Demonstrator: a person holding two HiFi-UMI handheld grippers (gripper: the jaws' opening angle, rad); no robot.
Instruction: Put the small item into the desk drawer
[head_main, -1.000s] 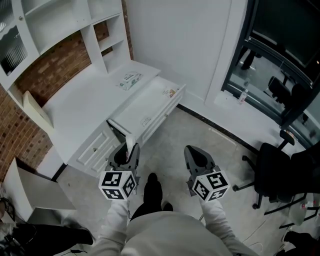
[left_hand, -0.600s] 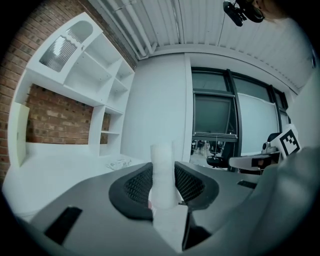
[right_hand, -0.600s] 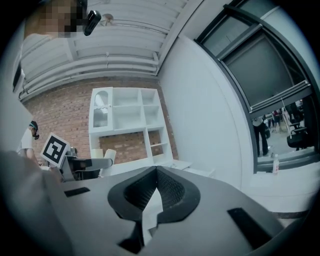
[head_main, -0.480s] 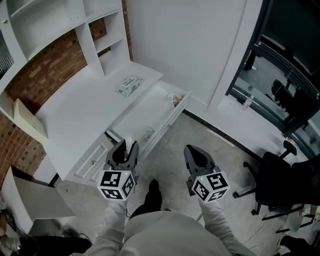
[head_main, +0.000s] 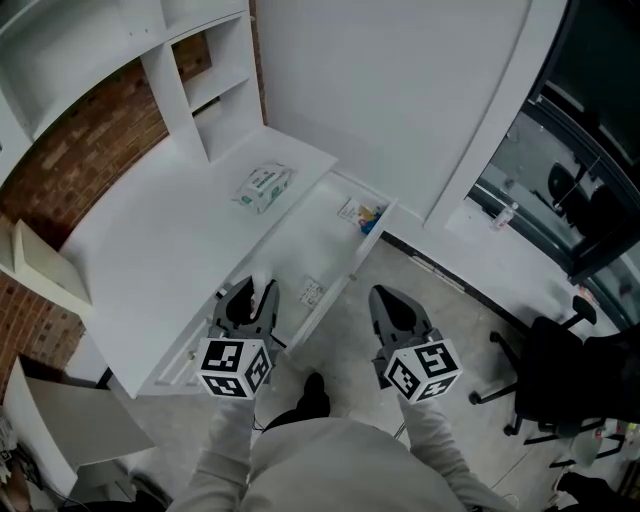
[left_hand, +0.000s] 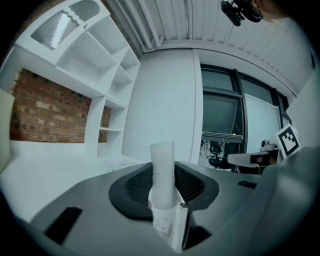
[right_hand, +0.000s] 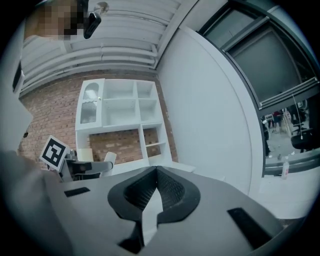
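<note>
- The white desk (head_main: 150, 230) carries the open desk drawer (head_main: 318, 235) along its right edge. The desk's near-left corner runs behind a white panel.
- A white shelf unit (head_main: 190, 60) stands on the desk beyond the drawer, against a brick wall (head_main: 90, 150). Its top is cut off by the frame edge.
- A black office chair (head_main: 555, 370) stands well to the right of the drawer, partly out of frame.
- The drawer is pulled out, and the left gripper covers its near end in the head view.
- The left gripper (head_main: 250, 300) (left_hand: 162, 172) hangs over the drawer's near end, its jaws pinching the small item.
- The right gripper (head_main: 395, 305) (right_hand: 156, 172) is off the drawer's right side above the floor, jaws pressed together at the tips with nothing between them.
- A wipes pack (head_main: 264, 186) lies on the desktop just left of the drawer's far half.
- The small item (head_main: 262, 290) (left_hand: 162, 160), a white tube-like piece, stands upright between the left jaws. Its lower end sinks out of sight there, and its label is too small to read.
- Small colourful bits (head_main: 362, 212) lie at the drawer's far end, too small to identify.
</note>
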